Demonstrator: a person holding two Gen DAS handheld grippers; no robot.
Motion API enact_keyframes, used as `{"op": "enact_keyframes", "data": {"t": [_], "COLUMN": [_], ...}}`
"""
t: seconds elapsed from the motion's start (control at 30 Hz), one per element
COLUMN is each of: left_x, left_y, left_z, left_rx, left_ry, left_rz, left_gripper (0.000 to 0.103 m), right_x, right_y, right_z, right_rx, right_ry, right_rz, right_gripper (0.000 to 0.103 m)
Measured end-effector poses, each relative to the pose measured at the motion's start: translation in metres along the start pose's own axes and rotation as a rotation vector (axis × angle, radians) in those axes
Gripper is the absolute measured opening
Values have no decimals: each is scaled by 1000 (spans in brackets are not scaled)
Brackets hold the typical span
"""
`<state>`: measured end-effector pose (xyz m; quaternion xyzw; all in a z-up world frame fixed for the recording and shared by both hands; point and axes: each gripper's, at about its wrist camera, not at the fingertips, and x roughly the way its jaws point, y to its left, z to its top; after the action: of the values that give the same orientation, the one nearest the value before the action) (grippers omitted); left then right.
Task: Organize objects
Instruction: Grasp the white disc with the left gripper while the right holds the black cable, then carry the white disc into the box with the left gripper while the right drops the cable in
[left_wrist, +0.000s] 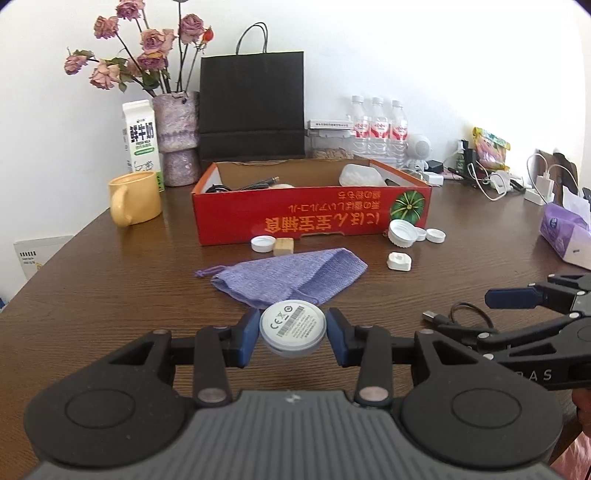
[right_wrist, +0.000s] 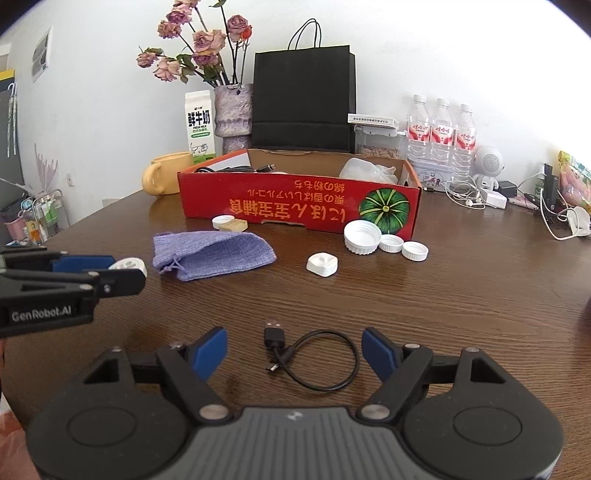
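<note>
Gripping a white round disc (left_wrist: 293, 328) with a barcode label, pads on both its sides, left gripper (left_wrist: 291, 334) held just nearer than the purple drawstring pouch (left_wrist: 291, 275). Standing wide and empty beside it, right gripper (right_wrist: 294, 352), jaws flanking a short black USB cable (right_wrist: 310, 360) flat on the wooden table (right_wrist: 461, 295). Beyond the pouch, red cardboard box (left_wrist: 310, 218), white caps along its front.

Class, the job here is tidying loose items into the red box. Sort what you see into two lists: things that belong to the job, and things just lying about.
Part of the job:
- red box
- white round puck, held in the left gripper
- black USB cable, between the open fingers of the right gripper
- purple pouch
- white bottle caps

Lying about:
- yellow mug
- milk carton
- black paper bag
- water bottles
</note>
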<state>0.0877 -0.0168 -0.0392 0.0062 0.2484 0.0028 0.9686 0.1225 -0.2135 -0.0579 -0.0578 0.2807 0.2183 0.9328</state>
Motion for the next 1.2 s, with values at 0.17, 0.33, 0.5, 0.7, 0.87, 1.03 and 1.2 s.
{"op": "enact_keyframes", "data": {"t": [0.17,0.33,0.5,0.7,0.87,1.03,1.2], "left_x": [-4,-4,-3,-2,1,12,28], "left_y": [8,9,11,12,8,3,2], "left_z": [-1,-3,-3,10,34,62,91], "left_rx": [-22,-27,-35,-40,-33,-38,-67], "left_ry": [-3,1,-2,-35,-91,-138,-167], "left_rz": [10,0,1,10,1,-3,5], "left_gripper": [41,41,41,41,41,41,41], "right_x": [7,8,0,-8,-8,-2,9], "right_y": [5,8,8,6,2,0,-3], "right_z": [0,0,0,14,36,63,93], "right_rx": [6,-1,-6,-13,-11,-12,-11], "right_ry": [31,27,-16,-80,-143,-209,-268], "right_rz": [-3,-20,1,-3,-12,-15,-20], "right_gripper": [39,11,11,11,11,11,11]}}
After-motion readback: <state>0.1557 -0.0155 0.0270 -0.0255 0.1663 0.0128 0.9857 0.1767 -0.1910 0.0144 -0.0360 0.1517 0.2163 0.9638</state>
